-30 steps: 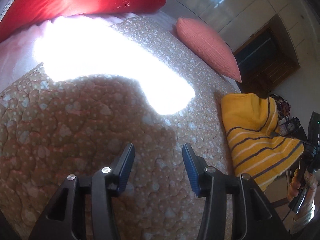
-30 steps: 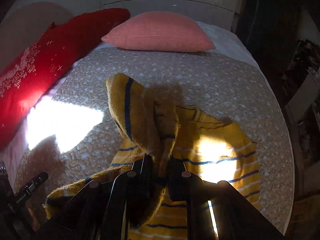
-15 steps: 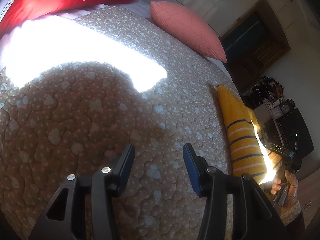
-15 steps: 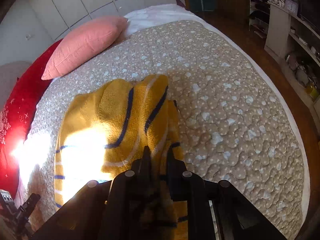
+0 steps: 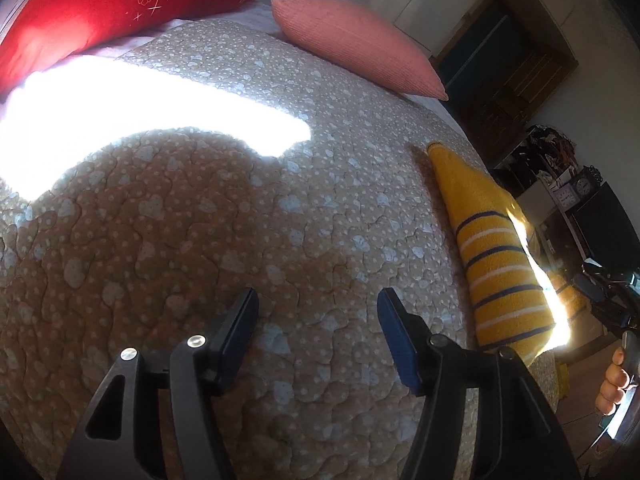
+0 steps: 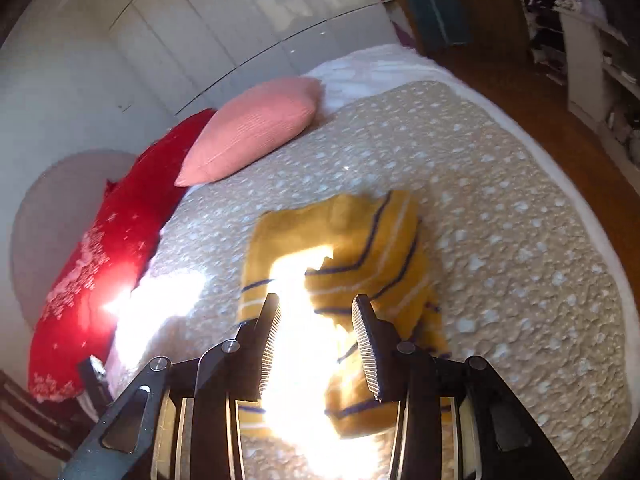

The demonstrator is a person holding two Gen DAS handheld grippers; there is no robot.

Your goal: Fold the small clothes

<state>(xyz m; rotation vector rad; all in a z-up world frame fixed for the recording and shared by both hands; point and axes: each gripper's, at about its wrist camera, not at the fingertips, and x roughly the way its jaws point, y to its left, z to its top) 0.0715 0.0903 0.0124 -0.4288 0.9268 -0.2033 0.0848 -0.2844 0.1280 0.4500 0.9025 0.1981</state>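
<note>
**Sweater lies bunched on the quilt, both tools free of it**

Yellow knitted sweater with navy and white stripes (image 6: pixel 360 256) rests on the beige quilted bedspread dotted with pale hearts (image 6: pixel 520 264), on the side away from the long red embroidered bolster (image 6: pixel 100 264). Salmon-pink ribbed pillow (image 6: pixel 260 124) sits beyond the sweater, well apart from it.

Right gripper (image 6: pixel 316 344): jaws spread, hovering above the near part of the sweater, nothing between the ridged pads. A strong sun patch washes out the cloth right under it, so contact with the fabric cannot be told.

Left gripper (image 5: pixel 316 336): jaws spread wide, blue pads empty, held over bare bedspread on the bolster side of the sweater, apart from it.

Progress, as judged: sweater looks doubled over in a rough heap, edges uneven, one striped part flopped across the body, another trailing toward the right gripper. Not a neat fold. Left to do, likely: flatten and square the pile, bring in loose sleeve or hem, make a final tidy fold. Other clothes: none visible.
</note>
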